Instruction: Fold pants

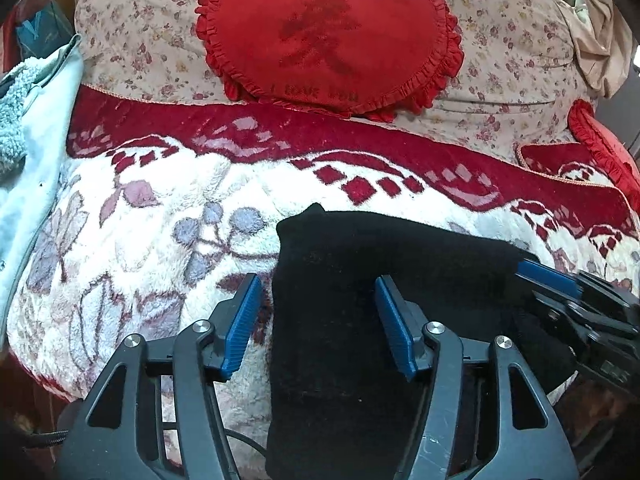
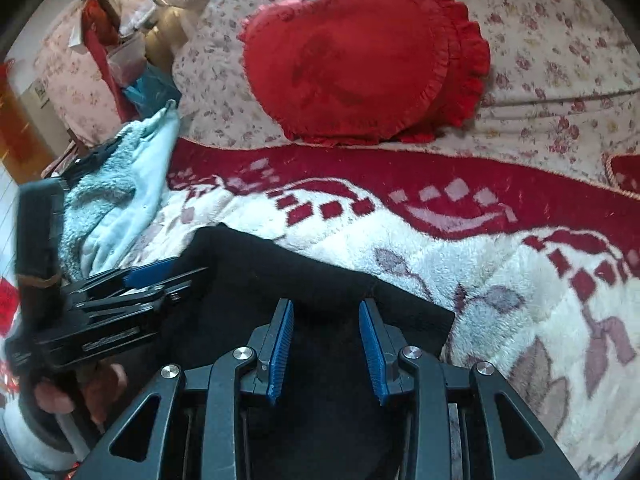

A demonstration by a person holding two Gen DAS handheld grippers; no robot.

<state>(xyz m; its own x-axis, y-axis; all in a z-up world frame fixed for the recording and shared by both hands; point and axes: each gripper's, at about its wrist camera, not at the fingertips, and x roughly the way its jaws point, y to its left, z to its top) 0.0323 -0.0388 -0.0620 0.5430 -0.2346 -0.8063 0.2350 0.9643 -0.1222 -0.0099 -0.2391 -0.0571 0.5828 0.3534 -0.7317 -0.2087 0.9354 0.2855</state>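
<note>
The black pants (image 1: 360, 280) lie folded in a compact block on the fleece blanket (image 1: 160, 220); they also show in the right wrist view (image 2: 312, 280). My left gripper (image 1: 318, 308) is open, its blue pads straddling the left edge of the pants, holding nothing. My right gripper (image 2: 326, 340) is open just above the pants, with dark cloth below and between the pads. The right gripper also shows at the right edge of the left wrist view (image 1: 560, 284), and the left gripper at the left of the right wrist view (image 2: 160, 276).
A red heart-shaped cushion (image 1: 328, 36) rests at the back on a floral quilt (image 1: 500, 60). A light blue fleece garment (image 1: 32, 120) lies at the left. A second red cushion (image 1: 600, 140) is at the right. Room clutter (image 2: 100, 40) stands beyond the bed's left side.
</note>
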